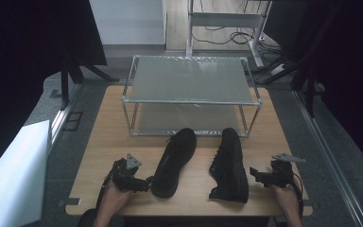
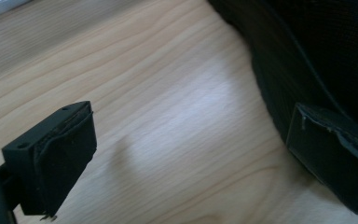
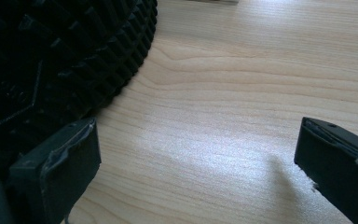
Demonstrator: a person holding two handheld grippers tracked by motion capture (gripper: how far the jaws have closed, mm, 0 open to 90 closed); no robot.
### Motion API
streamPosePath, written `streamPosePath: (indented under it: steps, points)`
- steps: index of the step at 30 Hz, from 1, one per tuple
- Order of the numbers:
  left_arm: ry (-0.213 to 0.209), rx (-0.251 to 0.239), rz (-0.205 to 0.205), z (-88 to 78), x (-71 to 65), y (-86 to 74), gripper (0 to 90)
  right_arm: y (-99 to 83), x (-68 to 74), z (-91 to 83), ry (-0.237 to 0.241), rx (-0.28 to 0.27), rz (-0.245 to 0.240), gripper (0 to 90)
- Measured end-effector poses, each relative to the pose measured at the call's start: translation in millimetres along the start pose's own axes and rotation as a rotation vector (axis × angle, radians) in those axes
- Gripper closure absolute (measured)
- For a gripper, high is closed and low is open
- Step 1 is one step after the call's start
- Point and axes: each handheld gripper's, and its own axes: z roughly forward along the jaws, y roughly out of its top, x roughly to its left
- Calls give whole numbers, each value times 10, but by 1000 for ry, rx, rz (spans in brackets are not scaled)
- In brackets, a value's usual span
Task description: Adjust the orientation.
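A: Left tongs (image 1: pixel 144 182) are spread wide, with only bare table (image 1: pixel 99 142) between the jaws. They sit low near the front edge, just beside the heel of the left shoe (image 1: pixel 174 163).

B: Touching it?

A: In the left gripper view one jaw lies against the shoe's (image 2: pixel 317 56) dark side; I cannot tell if it presses. The other jaw is well clear over the wood.

B: And the right tongs (image 1: pixel 256 176)?

A: Also spread, gripping nothing, just right of the right shoe (image 1: pixel 229 165), which lies on its side. In the right gripper view its treaded sole (image 3: pixel 60 56) sits by one jaw, the other over open table.

B: Where are the shoes overall?

A: Both on the table, side by side in front of the metal rack (image 1: pixel 191 94), toes toward it
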Motion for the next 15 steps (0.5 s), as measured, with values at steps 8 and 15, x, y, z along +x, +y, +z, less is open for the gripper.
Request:
streamPosePath:
  steps: [8,15]
  points:
    - [-14,-10,52,48,-189,69,14,1,9,11,1,5,-6,8]
    - [-33,-17,86,100,-320,116,12,-2,9,16,4,6,-4,9]
